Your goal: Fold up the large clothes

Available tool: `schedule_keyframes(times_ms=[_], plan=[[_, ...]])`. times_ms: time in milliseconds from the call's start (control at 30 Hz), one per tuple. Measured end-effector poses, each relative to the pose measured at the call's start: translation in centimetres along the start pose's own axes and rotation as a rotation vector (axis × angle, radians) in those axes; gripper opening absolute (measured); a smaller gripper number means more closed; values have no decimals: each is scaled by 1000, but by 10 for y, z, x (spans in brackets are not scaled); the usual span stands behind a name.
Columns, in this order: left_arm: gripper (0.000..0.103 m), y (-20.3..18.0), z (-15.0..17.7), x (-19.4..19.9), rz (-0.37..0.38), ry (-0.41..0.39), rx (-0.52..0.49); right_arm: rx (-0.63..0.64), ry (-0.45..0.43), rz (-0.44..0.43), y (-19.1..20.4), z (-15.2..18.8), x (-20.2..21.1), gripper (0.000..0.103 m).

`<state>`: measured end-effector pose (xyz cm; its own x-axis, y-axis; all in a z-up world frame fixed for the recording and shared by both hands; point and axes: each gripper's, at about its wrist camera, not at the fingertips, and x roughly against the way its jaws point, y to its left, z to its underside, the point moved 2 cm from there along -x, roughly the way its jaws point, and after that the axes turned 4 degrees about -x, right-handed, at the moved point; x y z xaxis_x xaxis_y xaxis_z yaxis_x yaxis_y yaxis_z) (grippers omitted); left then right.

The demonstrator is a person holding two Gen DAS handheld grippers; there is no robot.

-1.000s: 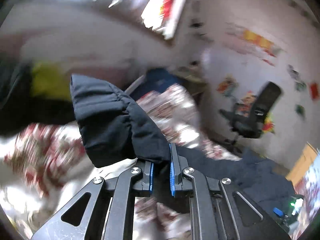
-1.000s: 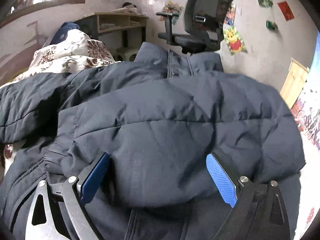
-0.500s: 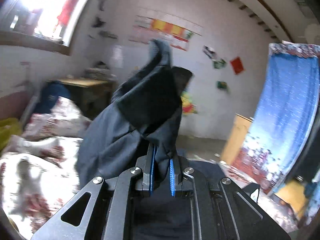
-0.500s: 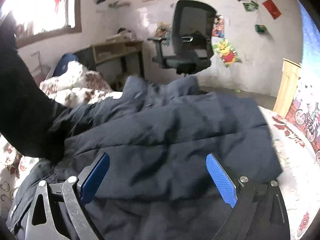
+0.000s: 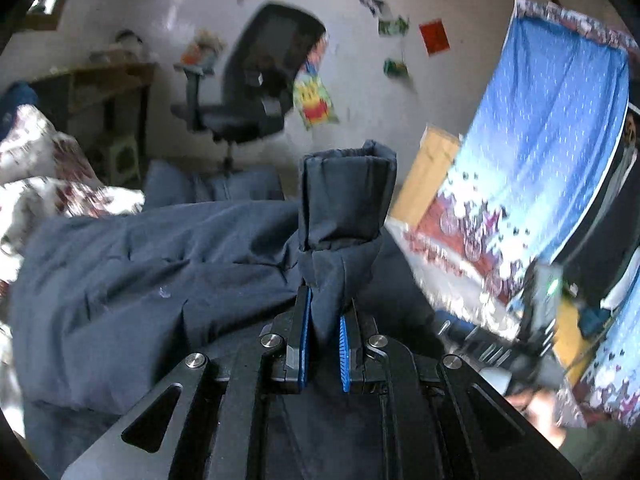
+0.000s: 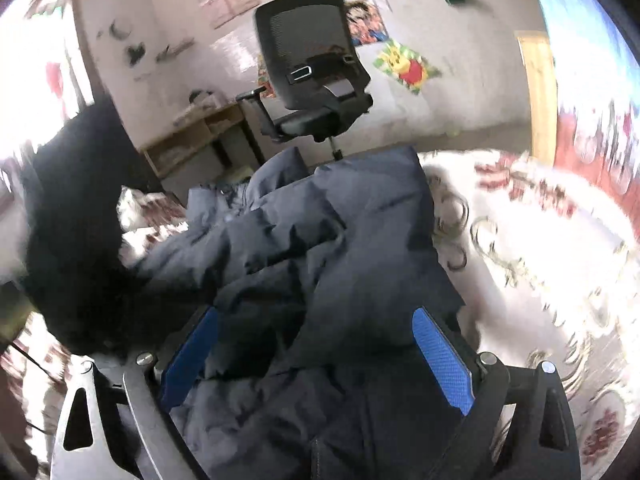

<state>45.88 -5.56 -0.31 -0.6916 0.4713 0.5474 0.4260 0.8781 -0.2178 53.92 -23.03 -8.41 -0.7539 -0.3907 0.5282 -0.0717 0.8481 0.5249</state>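
A dark navy padded jacket (image 5: 140,264) lies spread on a floral bedspread (image 6: 532,232). My left gripper (image 5: 324,312) is shut on the jacket's sleeve, whose cuff (image 5: 348,196) stands upright above the blue pads, over the jacket body. In the right wrist view the jacket (image 6: 340,240) lies bunched, collar toward the far edge. My right gripper (image 6: 316,344) hangs above it with jaws wide apart and nothing pinched between the blue pads (image 6: 440,356). A dark blurred sleeve shape (image 6: 76,240) rises at the left of that view.
A black office chair (image 6: 312,76) stands beyond the bed's far edge, beside a low wooden shelf (image 6: 192,144). A blue patterned curtain (image 5: 540,152) hangs at the right. Posters dot the white wall. Floral bedding (image 5: 44,184) is piled at the left.
My left gripper has swung the held sleeve from the left side of the bed across over the jacket body. The right gripper has drawn back and rolled, staying open above the jacket.
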Motion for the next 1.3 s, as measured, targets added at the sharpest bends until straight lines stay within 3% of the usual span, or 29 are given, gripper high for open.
schedule_keyframes(times_ms=[100, 233, 333, 400, 467, 533, 633, 667, 733, 800, 833, 867, 900, 1033, 1167, 1300], plan=[[9, -2, 16, -30, 10, 74, 0, -119, 28, -128, -17, -6, -1, 98], [10, 7, 34, -51, 17, 146, 5, -126, 80, -244, -15, -11, -9, 98], [20, 9, 41, -56, 45, 170, -23, -128, 148, -315, -3, -10, -21, 98], [34, 5, 43, -55, 65, 187, -44, -157, 189, -353, 1, -5, -30, 98], [46, 1, 48, -53, 82, 195, -69, -204, 211, -391, -1, -4, -37, 98], [52, -1, 53, -51, 92, 194, -84, -265, 213, -427, -8, -3, -42, 98], [55, 6, 53, -45, 89, 190, -63, -298, 229, -419, -13, -1, -49, 97], [55, 11, 52, -41, 79, 189, -44, -279, 241, -397, -11, 0, -51, 90], [55, 21, 48, -35, 48, 182, -9, -250, 271, -349, -8, 3, -56, 69], [55, 32, 43, -24, 13, 164, 26, -213, 310, -268, -7, 9, -61, 32], [55, 39, 39, -19, -14, 153, 44, -204, 317, -247, -8, 10, -61, 26], [56, 45, 37, -14, -37, 144, 53, -201, 312, -239, -10, 11, -59, 13], [57, 50, 35, -10, -56, 139, 57, -196, 290, -252, -10, 9, -52, 9], [58, 76, 29, 7, -148, 108, 76, -135, 155, -222, -7, -6, -19, 5], [60, 98, 30, 15, -246, 97, 72, -129, -17, -84, -20, -32, 14, 5], [60, 126, 35, 20, -319, 83, 130, -104, -48, 17, -24, -39, 14, 6]])
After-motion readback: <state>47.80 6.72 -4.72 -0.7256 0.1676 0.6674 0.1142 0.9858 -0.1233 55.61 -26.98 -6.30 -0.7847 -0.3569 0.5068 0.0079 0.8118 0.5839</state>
